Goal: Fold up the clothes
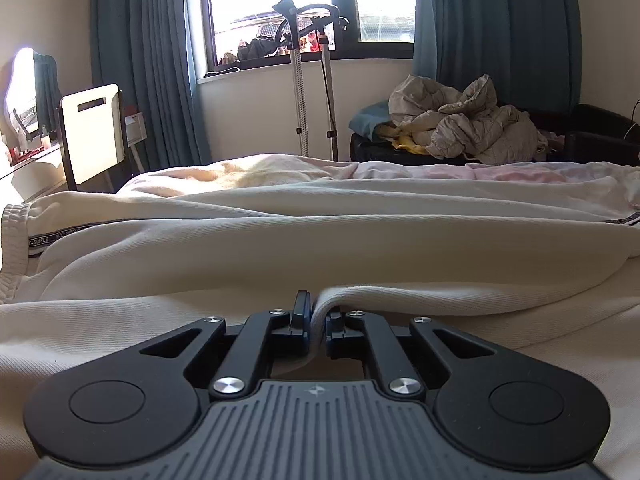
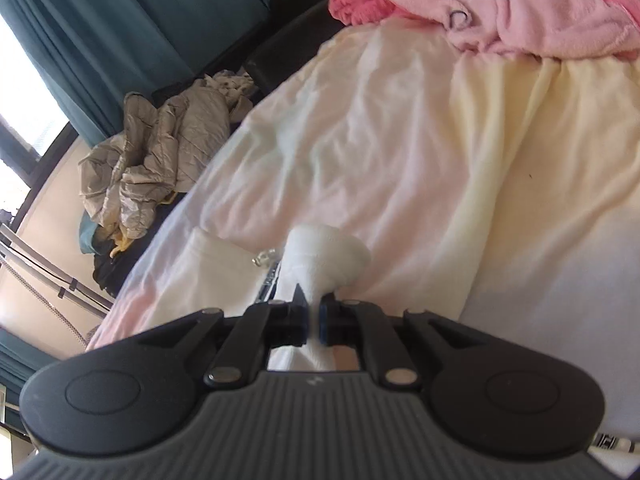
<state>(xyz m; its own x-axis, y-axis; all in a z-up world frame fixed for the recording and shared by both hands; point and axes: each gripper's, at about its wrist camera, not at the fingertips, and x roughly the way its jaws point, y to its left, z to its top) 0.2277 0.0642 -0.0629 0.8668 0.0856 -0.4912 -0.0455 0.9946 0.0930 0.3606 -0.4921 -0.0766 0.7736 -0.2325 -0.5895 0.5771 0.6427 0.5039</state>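
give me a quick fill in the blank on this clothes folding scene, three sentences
1. Both the left gripper and the right gripper are shut on ____ fabric.
2. The curtains beside the window are ____.
3. The fluffy garment at the far end of the bed is ____.

Missing words: white; blue; pink

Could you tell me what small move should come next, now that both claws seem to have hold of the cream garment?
Probably lift both together and carry the pinched edge across. The left claw is shut on a fold of the cream garment, the right claw on a bunched end of it, while the rest lies spread on the bed.
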